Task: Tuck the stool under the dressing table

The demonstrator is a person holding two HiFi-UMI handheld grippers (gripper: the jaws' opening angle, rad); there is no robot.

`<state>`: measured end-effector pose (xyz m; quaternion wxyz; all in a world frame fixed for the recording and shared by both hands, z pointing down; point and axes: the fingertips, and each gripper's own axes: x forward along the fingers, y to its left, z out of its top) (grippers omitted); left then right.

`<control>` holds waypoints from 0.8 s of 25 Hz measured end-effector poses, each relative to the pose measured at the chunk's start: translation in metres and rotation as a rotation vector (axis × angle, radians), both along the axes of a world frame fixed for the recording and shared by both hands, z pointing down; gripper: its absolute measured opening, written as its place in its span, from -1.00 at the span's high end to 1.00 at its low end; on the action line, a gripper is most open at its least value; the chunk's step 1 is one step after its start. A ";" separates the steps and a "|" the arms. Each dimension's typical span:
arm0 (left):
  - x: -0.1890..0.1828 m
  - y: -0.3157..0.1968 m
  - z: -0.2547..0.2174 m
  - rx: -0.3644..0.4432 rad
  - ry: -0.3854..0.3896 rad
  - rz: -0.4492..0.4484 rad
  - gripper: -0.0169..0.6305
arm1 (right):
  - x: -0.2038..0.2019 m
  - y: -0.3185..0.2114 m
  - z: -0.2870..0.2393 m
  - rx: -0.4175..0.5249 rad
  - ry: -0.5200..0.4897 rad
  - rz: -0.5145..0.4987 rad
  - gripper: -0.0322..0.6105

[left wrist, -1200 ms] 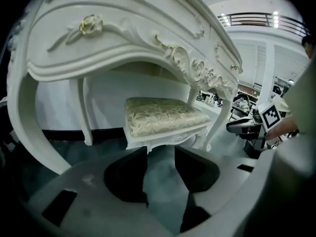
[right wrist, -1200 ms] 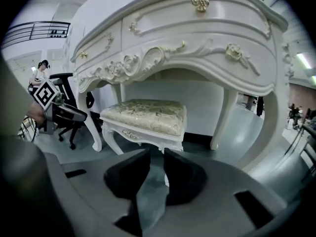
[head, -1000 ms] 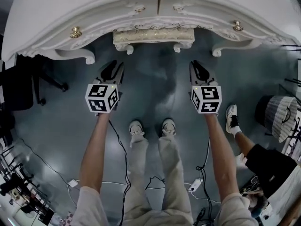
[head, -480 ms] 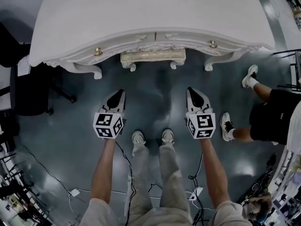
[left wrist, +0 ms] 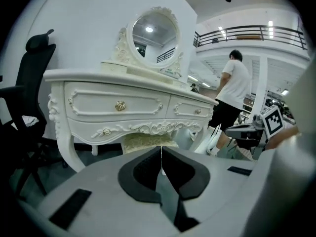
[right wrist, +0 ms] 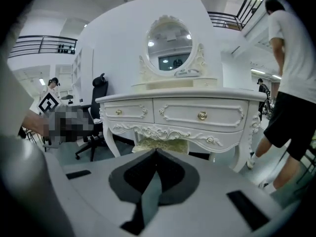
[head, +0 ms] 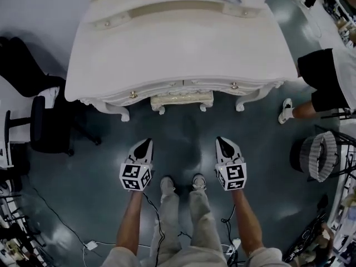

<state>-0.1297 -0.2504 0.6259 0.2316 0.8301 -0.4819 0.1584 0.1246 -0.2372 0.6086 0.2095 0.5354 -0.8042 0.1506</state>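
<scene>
- The left gripper (head: pixel 144 144) is closed: its jaws have just been closing and now meet tip to tip with nothing between them.
- The right gripper (head: pixel 223 142) is closed too, jaws together and empty.
- Both grippers hang side by side over the bare floor (head: pixel 183 143), pointing toward the desk (head: pixel 183 49) and well apart from it. The person's 2 shoes (head: pixel 182 183) stand between and just behind them.
- The stool (head: pixel 182 100) sits in the gap between the desk's 2 front legs. From above, only its front edge and 2 small front feet show past the carved front rail. In both gripper views its cushion lies just under that rail.
- By my reading the tuck is done: the stool is in place and neither gripper touches it. At most a small nudge deeper is left, and I cannot tell how much room remains behind it.
- Open room: the floor between the grippers and the desk is free of things.
- Edges to mind, if another push is wanted: the low rail above the cushion and the curved leg on each side, which leave a narrow way in.
- Further out, an office chair (head: pixel 47 129) stands at the desk's left, a bystander (head: pixel 328 77) at its right corner, a basket (head: pixel 317 156) beyond the right gripper, and cables (head: pixel 153 216) behind the feet.
</scene>
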 end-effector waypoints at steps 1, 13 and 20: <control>0.002 0.003 -0.009 0.004 0.002 0.005 0.89 | 0.001 0.004 -0.008 0.000 -0.004 0.008 0.90; 0.006 0.018 -0.121 0.069 0.001 0.015 0.90 | 0.013 0.027 -0.119 0.071 -0.016 0.050 0.90; 0.001 0.031 -0.168 0.079 0.004 -0.015 0.90 | 0.014 0.039 -0.178 0.110 -0.010 0.046 0.90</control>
